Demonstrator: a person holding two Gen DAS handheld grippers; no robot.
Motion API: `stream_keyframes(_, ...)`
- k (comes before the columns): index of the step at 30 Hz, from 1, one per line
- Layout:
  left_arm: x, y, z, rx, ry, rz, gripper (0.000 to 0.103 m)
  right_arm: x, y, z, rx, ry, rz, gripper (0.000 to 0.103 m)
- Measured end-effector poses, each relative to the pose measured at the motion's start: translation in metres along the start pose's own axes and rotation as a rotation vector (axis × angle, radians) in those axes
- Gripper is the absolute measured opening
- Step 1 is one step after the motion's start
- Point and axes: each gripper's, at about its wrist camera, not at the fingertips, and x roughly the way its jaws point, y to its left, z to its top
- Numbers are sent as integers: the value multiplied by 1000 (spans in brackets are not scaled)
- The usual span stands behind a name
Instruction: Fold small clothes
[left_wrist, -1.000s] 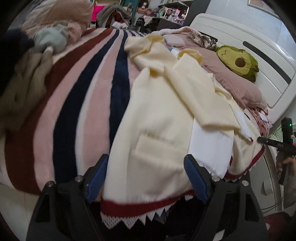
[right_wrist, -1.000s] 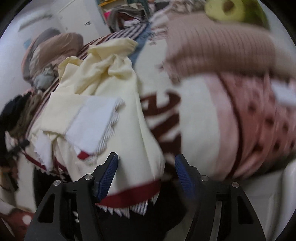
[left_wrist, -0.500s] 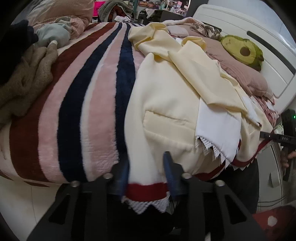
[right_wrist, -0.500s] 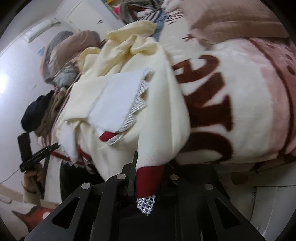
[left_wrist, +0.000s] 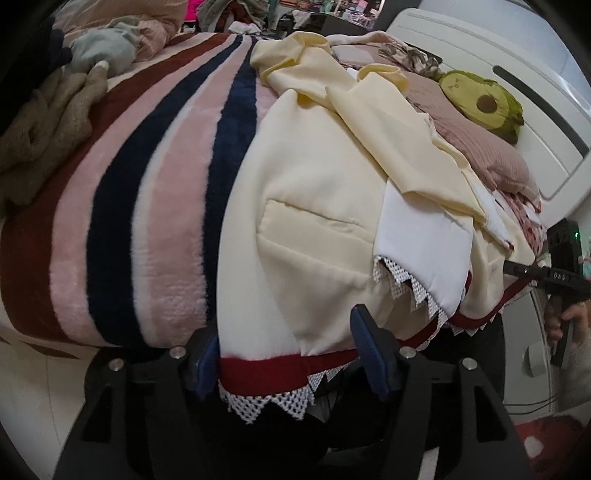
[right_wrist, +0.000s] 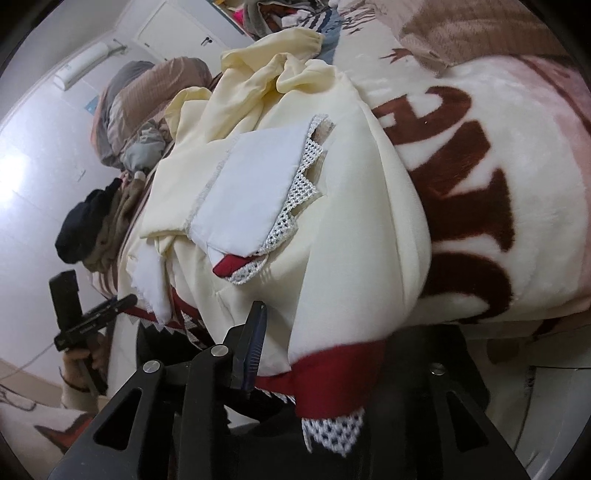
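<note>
striped blanket (left_wrist: 155, 206) on the bed carries the cream garment (left_wrist: 314, 206), its red hem (left_wrist: 266, 369) hanging over the near edge. your left gripper (left_wrist: 284, 354) and right gripper (right_wrist: 317, 354) have just been opening, jaws now spread with the hem between them. judge both grips released; re-pinch before folding.

A striped fleece blanket (left_wrist: 122, 221) covers the bed, in bands of maroon, pink, navy and cream. An avocado plush (left_wrist: 484, 103) sits beyond it against the white headboard (left_wrist: 491, 48), perched on a dusty-pink pillow (left_wrist: 480, 147). On the blanket's far left edge, a beige knit heap (left_wrist: 40, 136), with a grey-green bundle (left_wrist: 105, 50) just behind it. From the right wrist view, brown lettering (right_wrist: 469, 177) on the blanket, a black garment (right_wrist: 86, 229), a wall air conditioner (right_wrist: 83, 64).
</note>
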Motion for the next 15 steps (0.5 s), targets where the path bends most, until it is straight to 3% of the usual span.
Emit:
stream_keyframes(3,-2,1,0,-13,-2,24,37,1,4,1,-15,-10,9,22)
stream_keyframes(5,-2,3,0,-25,1,10,21,1,8,2,-24,-21,26,6)
stream_keyframes(6,-3,2,1,-30,5,-16,16,1,8,3,-24,-24,34,6)
stream_keyframes(9,-7,-4,3,-17,-7,-50,8,1,15,6,-43,-41,49,3)
stream_keyframes(15,-32,-21,29,29,-105,-129,5,-11,38,24,-108,-78,108,2)
